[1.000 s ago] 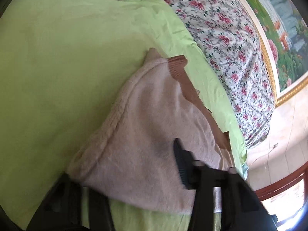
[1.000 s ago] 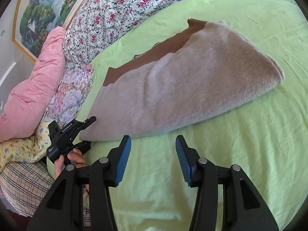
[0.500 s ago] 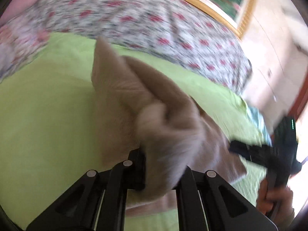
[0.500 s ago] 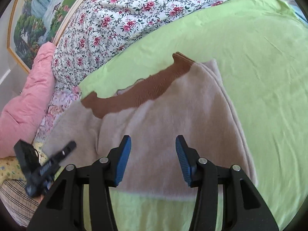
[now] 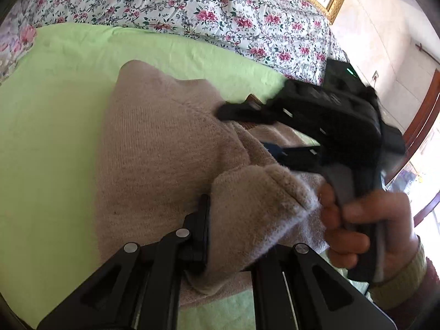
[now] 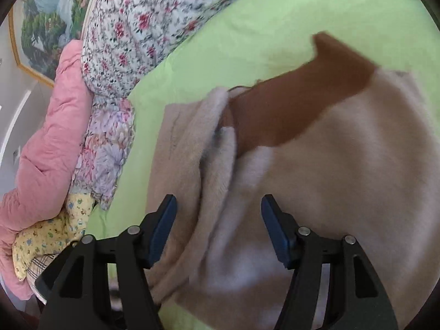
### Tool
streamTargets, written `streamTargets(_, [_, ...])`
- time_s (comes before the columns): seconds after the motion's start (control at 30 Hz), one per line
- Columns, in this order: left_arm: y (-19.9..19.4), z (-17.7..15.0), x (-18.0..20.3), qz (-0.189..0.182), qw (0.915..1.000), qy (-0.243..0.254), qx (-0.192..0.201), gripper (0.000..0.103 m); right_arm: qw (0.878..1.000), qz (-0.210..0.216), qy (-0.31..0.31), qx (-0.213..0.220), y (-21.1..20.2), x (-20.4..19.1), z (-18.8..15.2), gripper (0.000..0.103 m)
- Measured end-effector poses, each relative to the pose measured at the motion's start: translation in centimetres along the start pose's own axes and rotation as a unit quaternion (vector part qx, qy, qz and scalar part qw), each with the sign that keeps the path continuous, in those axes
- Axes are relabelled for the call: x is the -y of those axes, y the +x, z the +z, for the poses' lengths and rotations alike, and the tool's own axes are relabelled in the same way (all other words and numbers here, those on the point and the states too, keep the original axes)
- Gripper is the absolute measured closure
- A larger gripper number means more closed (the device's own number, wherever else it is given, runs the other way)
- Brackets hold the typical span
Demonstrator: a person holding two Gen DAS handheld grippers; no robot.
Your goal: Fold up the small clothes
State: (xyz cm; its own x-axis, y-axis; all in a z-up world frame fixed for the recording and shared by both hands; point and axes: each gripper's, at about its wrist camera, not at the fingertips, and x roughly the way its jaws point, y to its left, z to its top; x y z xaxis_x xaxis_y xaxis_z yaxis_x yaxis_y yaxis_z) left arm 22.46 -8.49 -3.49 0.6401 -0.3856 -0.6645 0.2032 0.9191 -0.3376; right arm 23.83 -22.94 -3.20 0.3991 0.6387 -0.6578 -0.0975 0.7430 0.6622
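— Pinching a fold of the beige sweater (image 5: 165, 148) on the green sheet (image 5: 55, 96), our left gripper (image 5: 233, 236) is clamped; only its camera shows our right hand (image 5: 368, 225).

— Our right gripper (image 6: 218, 228) gapes over the sweater's brown collar (image 6: 297, 104); only this camera shows the pink quilt (image 6: 52, 143).

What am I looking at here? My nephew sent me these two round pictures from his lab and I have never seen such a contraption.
No robot: a person holds a two-finger gripper in each hand, and each carries a wide-angle camera looking along its fingers. The left gripper is pinching a fold of a beige sweater that lies on a green sheet. Its camera also catches the person's hand holding the right gripper, whose own picture shows it open above the same sweater and its brown ribbed band. Behind are a floral quilt and a pink pillow.
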Motion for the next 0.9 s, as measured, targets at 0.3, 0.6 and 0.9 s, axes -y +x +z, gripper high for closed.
streamTargets(0.3, [-2.7, -0.4, 2.1, -0.007, 0.9994, 0.032, 0.015, 0.097, 0.999, 0.011, -0.045, -0.013, 1.3, -2.5, 2.8, 0.084])
streamTargets(0.6, [0.9, 0.1, 11.3, -0.081, 0.993, 0.086, 0.006, 0.096, 0.994, -0.055, -0.079, 0.059, -9.1, -0.3, 4.7, 0.085])
streamTargets(0.9, [6.1, -1.7, 13.1, -0.084, 0.992, 0.081, -0.048, 0.096, 0.995, -0.085, -0.026, 0.055, -9.8, 8.1, 3.7, 0.085])
